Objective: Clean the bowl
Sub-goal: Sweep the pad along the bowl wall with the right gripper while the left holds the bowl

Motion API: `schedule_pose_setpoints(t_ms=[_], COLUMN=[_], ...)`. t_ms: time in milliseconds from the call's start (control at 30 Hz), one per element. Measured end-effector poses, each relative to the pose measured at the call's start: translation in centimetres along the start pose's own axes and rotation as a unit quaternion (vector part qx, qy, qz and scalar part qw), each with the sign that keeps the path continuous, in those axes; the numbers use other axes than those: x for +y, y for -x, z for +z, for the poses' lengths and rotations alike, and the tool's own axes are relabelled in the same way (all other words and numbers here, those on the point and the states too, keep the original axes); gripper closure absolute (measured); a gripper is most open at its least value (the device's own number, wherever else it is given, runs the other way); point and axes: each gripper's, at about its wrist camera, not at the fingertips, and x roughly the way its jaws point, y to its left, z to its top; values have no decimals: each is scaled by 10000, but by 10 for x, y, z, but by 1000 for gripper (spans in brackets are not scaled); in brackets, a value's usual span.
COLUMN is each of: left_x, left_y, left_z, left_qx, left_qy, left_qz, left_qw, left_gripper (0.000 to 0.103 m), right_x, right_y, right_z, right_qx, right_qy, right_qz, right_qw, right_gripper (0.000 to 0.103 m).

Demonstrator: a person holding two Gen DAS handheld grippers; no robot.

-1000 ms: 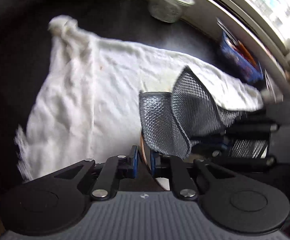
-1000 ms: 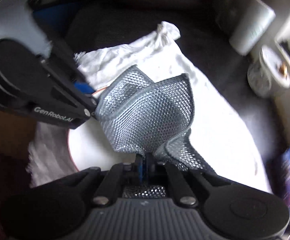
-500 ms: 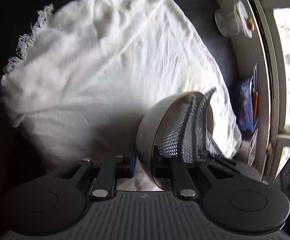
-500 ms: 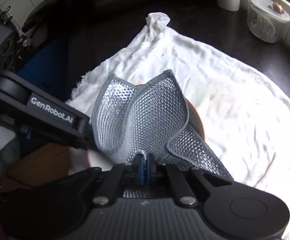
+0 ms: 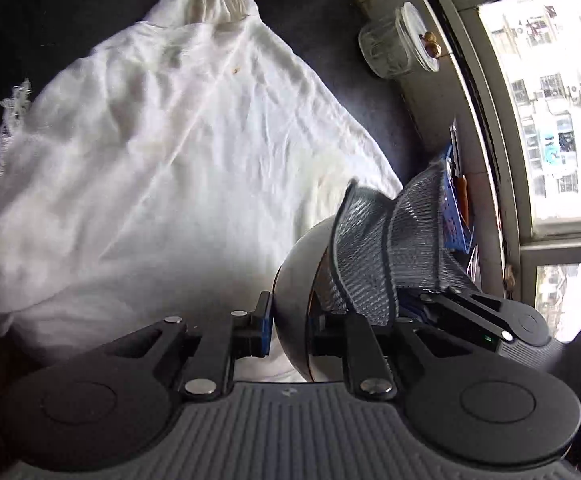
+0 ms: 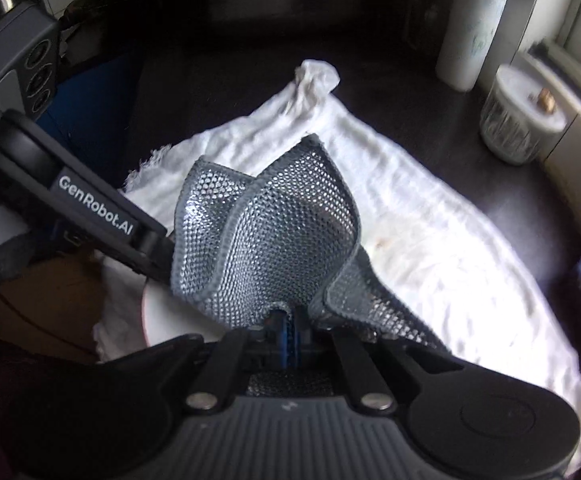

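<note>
Left wrist: 1 bowl (image 5: 296, 280), 1 mesh cloth (image 5: 374, 248)

bowl (image 5: 294, 280) on towel (image 5: 170, 160) | mesh cloth (image 6: 274, 240) probably inside bowl | jar (image 6: 518, 120) behind towel

Whites and greys on a dark counter

White, faintly stained towel (image 5: 162, 184); silver-grey honeycomb mesh cloth (image 6: 274, 240) edged in darker grey; white bowl (image 5: 296, 280) with a brown rim; black counter (image 6: 470, 128); blue pads on black fingers (image 5: 265, 326).
</note>
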Motion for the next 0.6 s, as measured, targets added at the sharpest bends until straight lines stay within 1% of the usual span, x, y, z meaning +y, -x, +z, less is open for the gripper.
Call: schedule_pose_setpoints(t_ms=[33, 67, 133, 200, 267, 300, 333, 367, 433, 467, 500, 533, 567, 600], left_x=[-7, -13, -23, -43, -61, -70, -79, -83, -92, -95, -99, -101, -102, -101], left_y=[-8, -13, -18, -22, -22, -23, -24, -26, -34, -38, -42, -43, -43, -42], left_z=[6, 11, 19, 28, 33, 36, 38, 41, 47, 49, 50, 48, 46, 44], left_qx=[51, 110, 296, 598, 702, 732, 734, 746, 986, 1092, 1216, 1243, 1228, 1230], left_qy=[-196, -361, -716, -1404, -2138, -2540, -2946, -3186, -3575, -3732, -3990, -4208, -4412, -4501], left_qz=[227, 362, 450, 649, 914, 1093, 1279, 1382, 1495, 1501, 1494, 1486, 1491, 1464], left_qw=[9995, 9986, 9960, 9862, 9701, 9582, 9442, 9348, 9166, 9090, 8965, 8862, 8764, 8723], left_gripper=[88, 89, 88, 86, 85, 84, 84, 83, 83, 83, 83, 83, 86, 92], right_x=[-2, -8, -21, -28, -29, -29, -28, -27, -23, -21, -20, -20, -21, -22], right_y=[-1, -6, -15, -20, -21, -21, -21, -20, -21, -21, -23, -24, -24, -25], right_z=[1, 1, -2, -4, -3, -3, -2, -1, 0, 0, 0, 1, 1, 1], right_qx=[18, 95, 214, 292, 390, 411, 429, 452, 478, 517, 549, 557, 559, 560], right_qy=[66, 159, 204, 327, 492, 578, 661, 763, 1026, 1169, 1268, 1311, 1277, 1240], right_qz=[-88, -174, -33, 141, 197, 197, 196, 211, 169, 158, 138, 123, 136, 151], right_qw=[9999, 9997, 9996, 9989, 9978, 9973, 9967, 9958, 9934, 9917, 9903, 9897, 9901, 9906], right_gripper=[100, 100, 101, 102, 101, 101, 101, 101, 101, 101, 101, 101, 101, 101])
